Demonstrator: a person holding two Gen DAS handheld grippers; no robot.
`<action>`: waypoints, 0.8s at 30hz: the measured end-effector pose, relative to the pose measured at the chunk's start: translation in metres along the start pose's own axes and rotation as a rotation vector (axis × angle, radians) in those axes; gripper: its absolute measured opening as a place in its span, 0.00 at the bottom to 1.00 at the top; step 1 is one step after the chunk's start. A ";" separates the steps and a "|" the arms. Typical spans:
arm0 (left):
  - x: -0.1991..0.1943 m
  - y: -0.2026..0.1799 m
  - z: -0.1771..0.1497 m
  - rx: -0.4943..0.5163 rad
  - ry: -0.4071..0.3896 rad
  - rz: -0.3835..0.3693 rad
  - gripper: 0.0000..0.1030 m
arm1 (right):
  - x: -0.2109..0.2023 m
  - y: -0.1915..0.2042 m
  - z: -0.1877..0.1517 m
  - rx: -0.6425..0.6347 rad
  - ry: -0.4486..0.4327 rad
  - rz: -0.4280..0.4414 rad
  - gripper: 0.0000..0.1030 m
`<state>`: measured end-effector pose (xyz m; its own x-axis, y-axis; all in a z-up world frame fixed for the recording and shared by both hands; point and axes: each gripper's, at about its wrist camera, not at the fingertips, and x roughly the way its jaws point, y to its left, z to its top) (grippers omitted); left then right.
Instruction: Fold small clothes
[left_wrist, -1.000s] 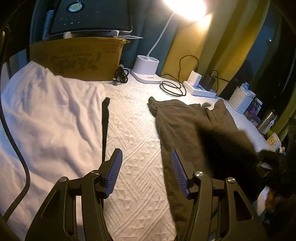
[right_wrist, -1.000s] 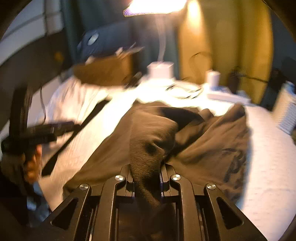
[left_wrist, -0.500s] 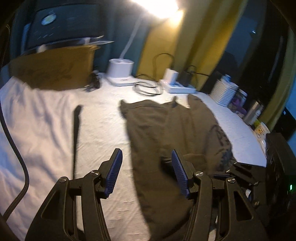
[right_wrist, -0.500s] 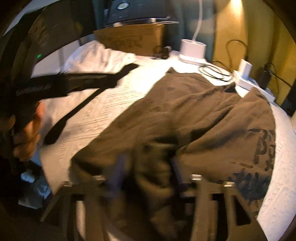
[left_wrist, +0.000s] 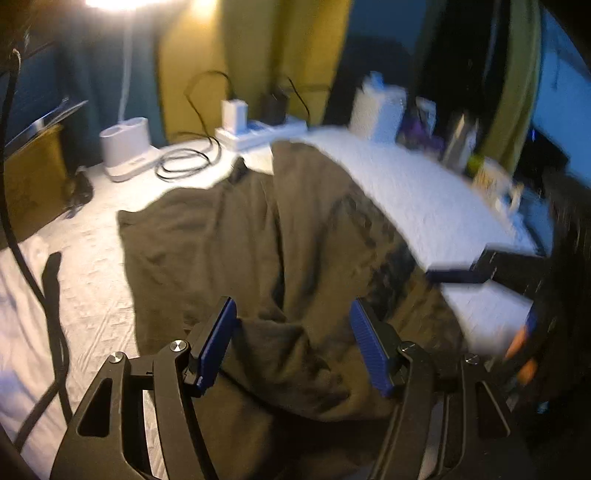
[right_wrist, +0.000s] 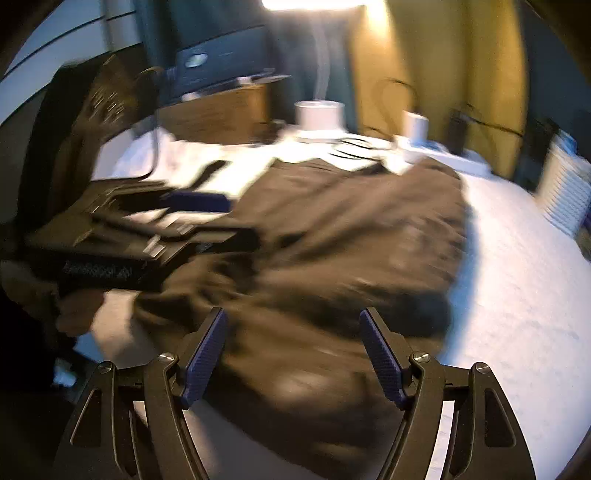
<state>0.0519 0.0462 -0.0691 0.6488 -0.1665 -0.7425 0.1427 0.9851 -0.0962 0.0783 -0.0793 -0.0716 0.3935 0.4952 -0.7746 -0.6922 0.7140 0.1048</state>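
A dark olive-brown garment (left_wrist: 236, 236) lies spread on the white quilted table, with a dark print near its right side. It also shows in the right wrist view (right_wrist: 351, 236). My left gripper (left_wrist: 293, 345) is open, its blue pads over the garment's near hem, holding nothing. My right gripper (right_wrist: 293, 356) is open over the garment's near edge, empty. The right gripper shows blurred at the right of the left wrist view (left_wrist: 491, 269); the left one shows at the left of the right wrist view (right_wrist: 177, 218).
At the table's back stand a white lamp base (left_wrist: 125, 147), coiled black cable (left_wrist: 184, 166), a power strip with chargers (left_wrist: 258, 125) and a white basket (left_wrist: 380, 110). A cardboard box (right_wrist: 218, 114) and white cloth (left_wrist: 22, 317) lie at the left.
My right gripper has let go of the garment fold and opened. The fold now lies on the table. My left gripper has swung right, over the garment's near hem.
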 end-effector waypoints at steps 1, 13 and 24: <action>0.006 -0.001 -0.002 0.015 0.018 0.024 0.62 | 0.001 -0.010 -0.004 0.021 0.008 -0.025 0.73; -0.027 0.015 -0.036 -0.095 0.006 0.092 0.09 | 0.019 -0.046 -0.021 0.082 0.031 -0.027 0.73; -0.044 0.024 -0.080 -0.189 0.056 0.158 0.08 | 0.024 -0.027 -0.031 0.010 0.058 -0.063 0.74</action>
<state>-0.0330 0.0809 -0.0921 0.6087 -0.0124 -0.7933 -0.1030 0.9902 -0.0946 0.0880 -0.1018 -0.1125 0.3999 0.4197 -0.8148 -0.6611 0.7479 0.0608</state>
